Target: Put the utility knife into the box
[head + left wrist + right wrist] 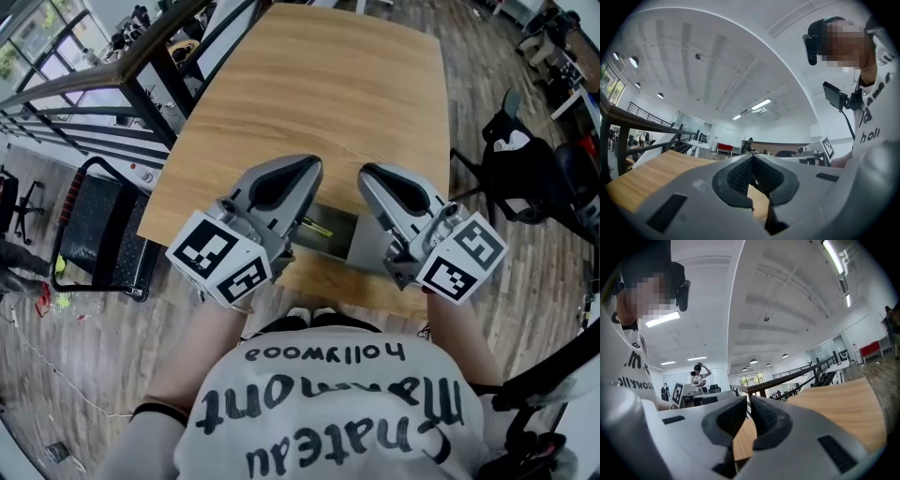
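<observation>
The left gripper (305,172) and right gripper (373,176) are held to either side of the box (336,239), jaws pressed together on nothing. A thin yellow strip, taken to be the utility knife (316,228), is seen inside the box, so the empty, parked grippers suggest the placement is done.

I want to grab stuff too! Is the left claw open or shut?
Shut. The left gripper shows its pads touching at the tips, with nothing between them.

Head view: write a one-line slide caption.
The left gripper and right gripper held side by side, a box between them, at the table's near edge.
</observation>
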Demonstrator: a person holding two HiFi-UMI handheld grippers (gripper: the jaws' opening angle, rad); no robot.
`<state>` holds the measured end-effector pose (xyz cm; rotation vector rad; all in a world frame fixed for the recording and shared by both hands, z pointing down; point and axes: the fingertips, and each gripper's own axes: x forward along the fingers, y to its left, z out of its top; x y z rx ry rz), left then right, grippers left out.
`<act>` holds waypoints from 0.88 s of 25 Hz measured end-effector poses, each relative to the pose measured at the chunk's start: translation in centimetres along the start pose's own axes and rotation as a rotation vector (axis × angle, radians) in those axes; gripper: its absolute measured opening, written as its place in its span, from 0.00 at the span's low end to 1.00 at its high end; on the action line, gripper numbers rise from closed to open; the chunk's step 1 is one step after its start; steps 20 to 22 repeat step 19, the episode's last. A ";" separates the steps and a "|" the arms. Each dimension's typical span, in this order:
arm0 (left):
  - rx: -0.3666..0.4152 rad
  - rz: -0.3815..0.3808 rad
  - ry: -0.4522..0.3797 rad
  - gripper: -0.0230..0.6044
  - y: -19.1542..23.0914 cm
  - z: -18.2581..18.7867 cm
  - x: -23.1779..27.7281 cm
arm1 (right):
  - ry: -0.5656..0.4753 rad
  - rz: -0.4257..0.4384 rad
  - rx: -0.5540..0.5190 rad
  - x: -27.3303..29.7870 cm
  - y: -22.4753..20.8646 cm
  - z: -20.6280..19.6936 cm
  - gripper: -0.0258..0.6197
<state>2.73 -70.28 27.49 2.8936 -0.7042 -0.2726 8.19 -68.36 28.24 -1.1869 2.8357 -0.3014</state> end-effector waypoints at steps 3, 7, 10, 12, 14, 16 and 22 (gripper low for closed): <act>-0.001 0.007 0.001 0.04 0.1 -0.1 -0.3 | 0.009 0.014 0.007 0.2 0.3 -0.3 0.09; -0.003 0.017 0.005 0.04 0.0 -0.3 -0.6 | 0.009 0.018 0.001 0.3 0.5 -0.4 0.09; -0.004 0.022 0.007 0.04 -0.1 -0.4 -0.9 | 0.009 0.009 -0.001 0.3 0.5 -0.5 0.08; -0.006 0.024 0.008 0.04 -0.1 -0.5 -1.1 | 0.011 0.009 0.003 0.3 0.6 -0.7 0.08; -0.005 0.025 0.008 0.04 -0.1 -0.6 -1.3 | 0.014 0.012 0.003 0.4 0.8 -0.8 0.08; -0.006 0.025 0.008 0.04 -0.2 -0.6 -1.3 | 0.020 0.015 0.000 0.4 0.8 -0.9 0.08; -0.010 0.024 0.006 0.04 -0.3 -0.5 -1.3 | 0.029 0.017 -0.008 0.5 0.9 -1.0 0.08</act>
